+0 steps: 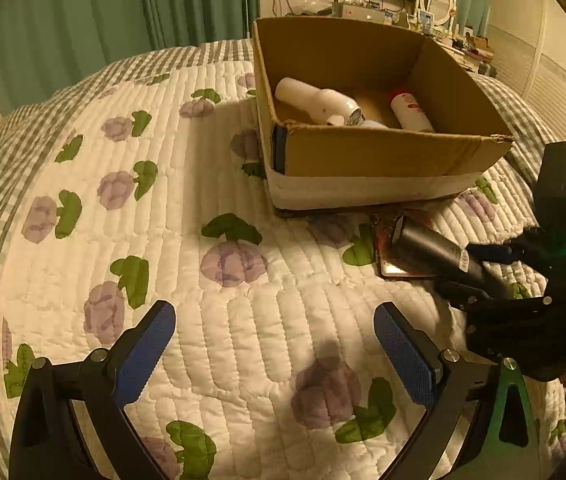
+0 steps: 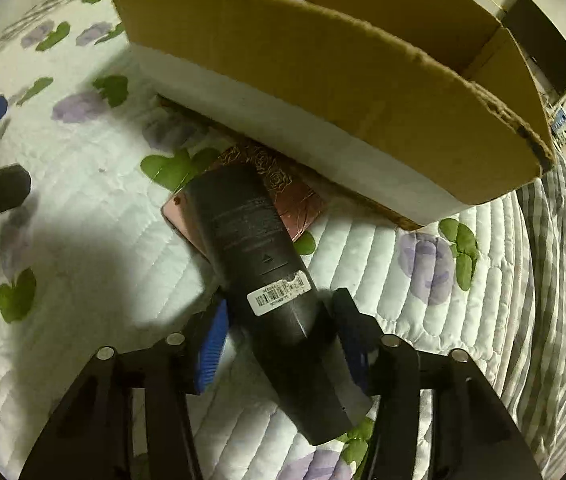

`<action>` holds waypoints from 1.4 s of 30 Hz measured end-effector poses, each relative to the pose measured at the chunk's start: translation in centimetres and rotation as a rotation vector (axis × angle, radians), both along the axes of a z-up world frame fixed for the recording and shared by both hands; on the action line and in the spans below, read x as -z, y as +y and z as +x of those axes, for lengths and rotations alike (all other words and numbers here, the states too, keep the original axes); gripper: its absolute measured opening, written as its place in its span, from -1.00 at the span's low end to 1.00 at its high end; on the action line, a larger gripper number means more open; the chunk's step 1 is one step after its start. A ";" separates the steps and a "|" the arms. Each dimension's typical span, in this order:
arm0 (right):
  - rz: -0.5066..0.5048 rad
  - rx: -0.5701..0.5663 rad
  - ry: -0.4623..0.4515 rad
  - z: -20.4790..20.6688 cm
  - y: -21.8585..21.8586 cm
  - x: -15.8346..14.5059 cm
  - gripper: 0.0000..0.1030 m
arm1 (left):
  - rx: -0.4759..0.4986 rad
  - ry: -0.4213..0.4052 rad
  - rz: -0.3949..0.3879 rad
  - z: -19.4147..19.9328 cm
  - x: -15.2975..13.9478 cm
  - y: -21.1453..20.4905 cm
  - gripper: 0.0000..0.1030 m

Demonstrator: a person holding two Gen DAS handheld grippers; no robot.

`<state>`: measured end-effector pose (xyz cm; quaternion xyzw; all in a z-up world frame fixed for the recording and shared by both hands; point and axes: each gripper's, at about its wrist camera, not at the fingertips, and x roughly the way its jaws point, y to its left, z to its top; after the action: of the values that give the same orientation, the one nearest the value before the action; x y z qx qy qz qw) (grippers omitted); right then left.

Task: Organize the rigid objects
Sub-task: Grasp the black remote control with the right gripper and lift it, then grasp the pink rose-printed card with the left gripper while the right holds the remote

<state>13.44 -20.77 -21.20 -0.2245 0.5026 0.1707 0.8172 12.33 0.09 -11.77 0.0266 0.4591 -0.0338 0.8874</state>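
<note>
Under both of your grippers spreads a white quilted bedspread (image 1: 243,320) printed with purple flowers and green leaves, edged in grey-and-white check. On it, ahead of you, sits an open cardboard box (image 1: 383,156) with a white band around its base. Inside the box, in the left wrist view, lie a white bottle (image 1: 315,102) on its side toward the left and a second white bottle with a red cap (image 1: 409,112) toward the right; they are close together, and something pale shows between them that you cannot identify.

Just in front of the box, a flat rose-patterned case (image 2: 295,200) in brown and pink lies on the bedspread, one corner tucked near the box's base. Across it runs a black cylindrical bottle (image 2: 259,256) with a white barcode sticker, tilted, its far end over the case.

Your right gripper (image 2: 283,344) has its blue-padded fingers (image 2: 213,344) closed against both sides of that black bottle near its lower half, so the jaws are clamped on it. Your left gripper (image 1: 275,356) hovers over bare quilt to the left of the bottle, its blue pads (image 1: 145,354) spread wide apart with nothing between them.
</note>
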 end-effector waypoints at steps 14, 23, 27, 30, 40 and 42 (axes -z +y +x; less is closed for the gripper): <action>0.279 0.328 -0.030 -3.2 -8.4 -5.2 -0.65 | 0.087 -0.007 -0.006 0.3 -2.1 -5.8 0.97; 0.239 0.451 -0.176 -2.5 -8.8 -6.7 -0.65 | 0.051 0.103 -0.020 4.9 1.8 -9.7 0.94; 0.336 0.529 -0.164 -2.1 -11.0 -5.4 -0.65 | 0.033 0.128 -0.036 6.3 3.5 -10.3 0.94; 0.372 0.539 -0.180 -1.2 -11.3 -4.9 -0.65 | 0.034 0.148 -0.004 7.3 5.1 -11.0 0.94; 0.401 0.544 -0.150 -0.3 -11.3 -4.1 -0.65 | 0.106 0.130 0.049 6.9 5.2 -12.4 0.35; 0.395 0.545 -0.157 -0.7 -11.4 -4.6 -0.65 | 0.116 0.139 0.042 6.2 4.8 -12.2 0.35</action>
<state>12.75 -32.18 -16.60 0.0681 0.4371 0.0223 0.8965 18.52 -12.14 -16.56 0.0695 0.5178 -0.0771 0.8492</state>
